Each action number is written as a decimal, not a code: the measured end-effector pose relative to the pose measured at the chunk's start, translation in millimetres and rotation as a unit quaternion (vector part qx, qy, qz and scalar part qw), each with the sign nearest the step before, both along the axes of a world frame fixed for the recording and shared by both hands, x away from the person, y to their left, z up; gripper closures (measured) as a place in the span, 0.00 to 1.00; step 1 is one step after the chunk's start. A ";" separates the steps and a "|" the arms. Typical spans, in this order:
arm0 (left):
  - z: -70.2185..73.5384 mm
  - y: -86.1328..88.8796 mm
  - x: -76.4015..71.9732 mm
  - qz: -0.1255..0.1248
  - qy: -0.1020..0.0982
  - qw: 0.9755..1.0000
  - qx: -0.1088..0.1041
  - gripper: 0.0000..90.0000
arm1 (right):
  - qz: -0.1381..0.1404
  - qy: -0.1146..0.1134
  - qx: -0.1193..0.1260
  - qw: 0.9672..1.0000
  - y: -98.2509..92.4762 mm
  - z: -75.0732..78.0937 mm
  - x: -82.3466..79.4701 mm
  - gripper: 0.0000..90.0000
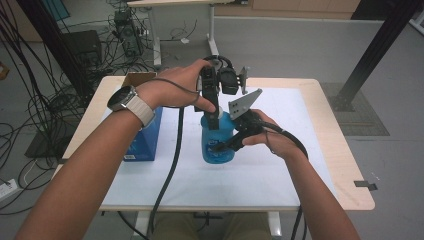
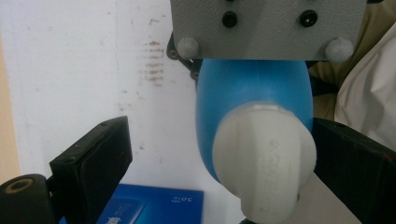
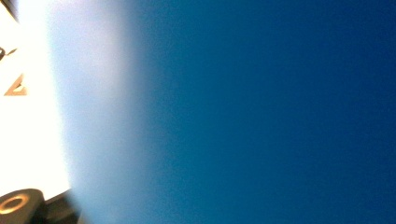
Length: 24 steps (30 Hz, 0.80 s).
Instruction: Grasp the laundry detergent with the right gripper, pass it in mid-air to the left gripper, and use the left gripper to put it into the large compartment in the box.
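my right tongs (image 1: 231, 143) clamped the blue bottle (image 1: 216, 142) upright mid-desk (image 1: 300, 165), just beside a blue box (image 1: 145, 142). my left tongs (image 1: 214, 107) stood released either side of its white cap (image 2: 264, 161). uncapping looked underway; next i'd need to close and twist.

blue box (image 1: 145, 142) blocks table's (image 1: 280, 185) left side, blue bottle (image 1: 217, 145) mid-table, open room front and right

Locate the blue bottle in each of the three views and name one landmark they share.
High view: blue bottle upright at table centre, between both grippers.
Left gripper view: centre-right, seen from above, white cap nearest.
Right gripper view: blurred blue surface across most of the frame.
Shared landmark: white table mat.
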<state>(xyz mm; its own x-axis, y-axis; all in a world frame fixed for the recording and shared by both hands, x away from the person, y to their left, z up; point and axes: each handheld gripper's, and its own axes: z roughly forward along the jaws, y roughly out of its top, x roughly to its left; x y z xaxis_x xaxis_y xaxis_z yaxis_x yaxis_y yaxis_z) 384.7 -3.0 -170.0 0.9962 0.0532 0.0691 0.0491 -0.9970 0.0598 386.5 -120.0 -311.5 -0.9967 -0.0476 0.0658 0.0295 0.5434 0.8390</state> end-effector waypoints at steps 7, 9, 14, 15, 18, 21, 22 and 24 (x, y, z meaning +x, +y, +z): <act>-0.4 -1.7 -1.2 -0.003 0.002 1.000 -0.001 0.08 | 0.001 0.000 -0.001 1.000 0.5 0.1 -0.2 0.49; -1.3 -2.4 -1.4 -0.004 0.003 1.000 0.000 0.08 | 0.002 0.000 0.000 1.000 0.7 0.3 -0.2 0.49; -4.2 -3.7 -1.8 -0.005 0.006 1.000 0.001 0.08 | 0.000 -0.002 0.001 1.000 0.4 0.8 -0.2 0.49; -5.0 -3.8 -1.7 -0.005 0.007 1.000 0.001 0.08 | 0.001 -0.001 0.002 1.000 0.1 0.9 -0.1 0.49; -7.3 -4.3 -1.6 -0.006 0.009 1.000 0.002 0.08 | 0.000 0.003 0.001 1.000 -0.3 1.2 -0.4 0.49; -9.7 -5.1 -1.6 -0.007 0.011 1.000 0.002 0.08 | -0.001 0.003 0.001 1.000 0.0 1.1 -0.2 0.49; -10.7 -5.6 -1.5 -0.007 0.012 1.000 0.002 0.08 | -0.003 0.001 0.001 1.000 0.5 0.9 -0.2 0.49; -12.5 -6.3 -1.3 -0.009 0.013 1.000 0.002 0.08 | -0.002 0.001 0.001 1.000 0.9 1.0 0.1 0.48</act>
